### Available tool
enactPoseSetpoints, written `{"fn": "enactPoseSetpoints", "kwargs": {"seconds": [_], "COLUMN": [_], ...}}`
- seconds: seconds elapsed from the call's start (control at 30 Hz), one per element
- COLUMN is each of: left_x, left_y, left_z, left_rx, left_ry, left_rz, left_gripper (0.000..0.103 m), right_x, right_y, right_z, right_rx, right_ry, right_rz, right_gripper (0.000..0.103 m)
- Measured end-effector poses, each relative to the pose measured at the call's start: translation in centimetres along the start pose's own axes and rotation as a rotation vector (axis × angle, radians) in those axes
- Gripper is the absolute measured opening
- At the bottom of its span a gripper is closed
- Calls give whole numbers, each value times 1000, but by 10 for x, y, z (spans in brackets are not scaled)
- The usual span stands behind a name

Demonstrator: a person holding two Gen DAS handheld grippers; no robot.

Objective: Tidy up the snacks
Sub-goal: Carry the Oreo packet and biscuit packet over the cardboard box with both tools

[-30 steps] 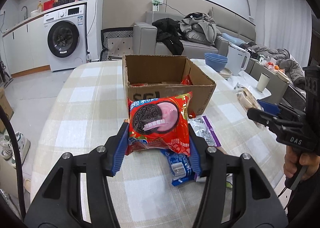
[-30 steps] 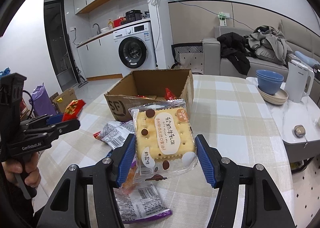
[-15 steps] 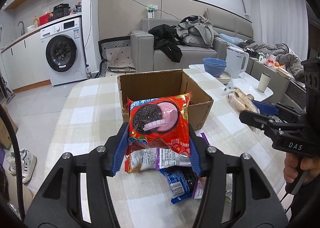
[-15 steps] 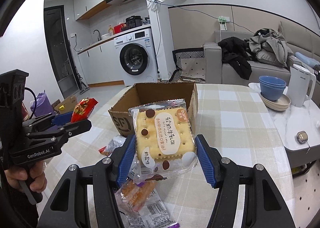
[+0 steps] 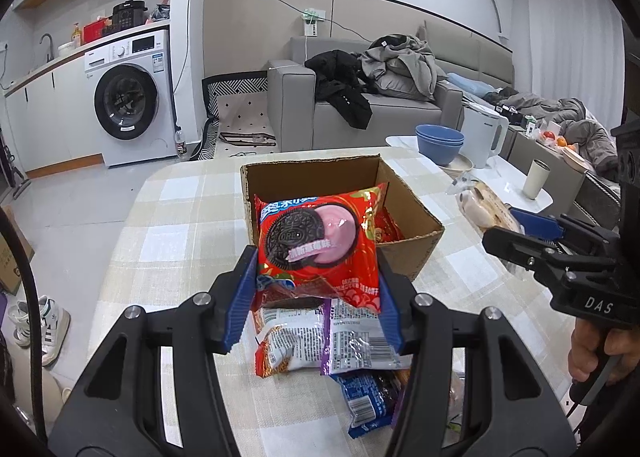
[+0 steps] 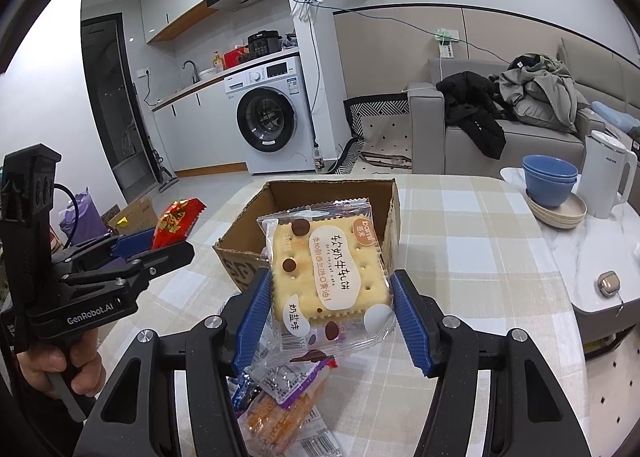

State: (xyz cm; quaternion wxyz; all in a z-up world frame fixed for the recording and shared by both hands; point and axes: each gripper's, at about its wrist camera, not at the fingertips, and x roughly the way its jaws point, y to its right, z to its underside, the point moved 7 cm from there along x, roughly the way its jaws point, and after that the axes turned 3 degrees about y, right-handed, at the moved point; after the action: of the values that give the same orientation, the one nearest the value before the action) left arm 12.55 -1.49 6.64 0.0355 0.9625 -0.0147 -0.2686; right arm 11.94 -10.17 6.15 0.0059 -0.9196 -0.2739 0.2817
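Note:
My left gripper (image 5: 316,289) is shut on a red Oreo packet (image 5: 318,241), held in the air just before the open cardboard box (image 5: 416,233). My right gripper (image 6: 328,313) is shut on a clear packet with a yellow cracker cake (image 6: 328,269), also lifted in front of the cardboard box (image 6: 240,261). The box holds some red packets. Each gripper shows in the other's view: the right gripper (image 5: 520,229) at the right, the left gripper (image 6: 160,245) at the left with the red packet (image 6: 176,221).
Several loose snack packets (image 5: 320,341) lie on the checked tablecloth (image 5: 168,241) below my grippers, among them an orange-filled one (image 6: 280,413). Blue bowls (image 6: 550,181) and a white kettle (image 6: 608,177) stand on the marble side table at the right. Hands (image 6: 60,369) hold both handles.
Both grippers have risen with their packets and drawn closer above the box. More of the loose packets underneath has come into view.

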Motion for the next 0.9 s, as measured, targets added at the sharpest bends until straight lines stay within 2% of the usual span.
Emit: {"fn": "enactPoseSetpoints", "kwargs": {"seconds": [0.53, 0.9], "left_x": [61, 101], "left_y": [-10, -17], "left_z": [-19, -26], "left_rx": [-21, -34], "left_ry": [-26, -45], "left_rz": [-36, -58], "left_gripper": [51, 51], "right_x": [34, 60], "right_y": [8, 12], "right_z": [-19, -27], "right_rx": [12, 47], "right_ry": [4, -24], "right_rz": [-4, -10], "right_gripper": [61, 61]}}
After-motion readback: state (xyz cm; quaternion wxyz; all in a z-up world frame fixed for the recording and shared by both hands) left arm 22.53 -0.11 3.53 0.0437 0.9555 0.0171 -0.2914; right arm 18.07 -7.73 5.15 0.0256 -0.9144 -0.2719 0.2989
